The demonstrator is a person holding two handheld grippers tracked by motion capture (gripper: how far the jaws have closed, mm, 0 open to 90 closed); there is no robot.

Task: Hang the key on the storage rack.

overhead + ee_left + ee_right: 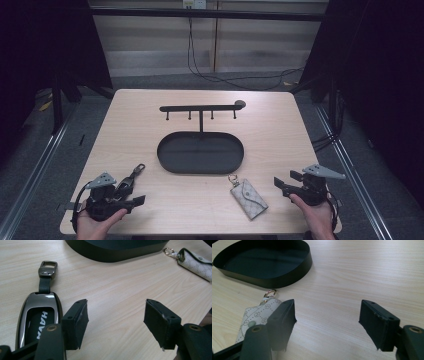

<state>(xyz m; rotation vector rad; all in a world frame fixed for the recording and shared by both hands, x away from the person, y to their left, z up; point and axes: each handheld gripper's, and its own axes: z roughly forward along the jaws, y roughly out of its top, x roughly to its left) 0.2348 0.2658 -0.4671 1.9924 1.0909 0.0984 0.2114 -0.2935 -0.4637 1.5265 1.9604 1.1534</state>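
Observation:
A black oval tray (170,160) with an upright rack of several hooks (200,108) stands mid-table. A dark key fob (131,178) with a strap and metal clasp lies near the front left; in the left gripper view the fob (35,317) sits just left of my jaws. My left gripper (139,200) rests open beside it, holding nothing. A beige patterned key pouch (248,198) with a gold ring lies front right of centre. My right gripper (278,182) is open just right of the pouch (257,315), nothing between its pads.
The tray's wall (287,281) lies ahead of the right gripper, and its near wall (115,253) ahead of the left. Bare wood (190,200) separates the fob and the pouch. Cables (225,77) run on the floor behind the table.

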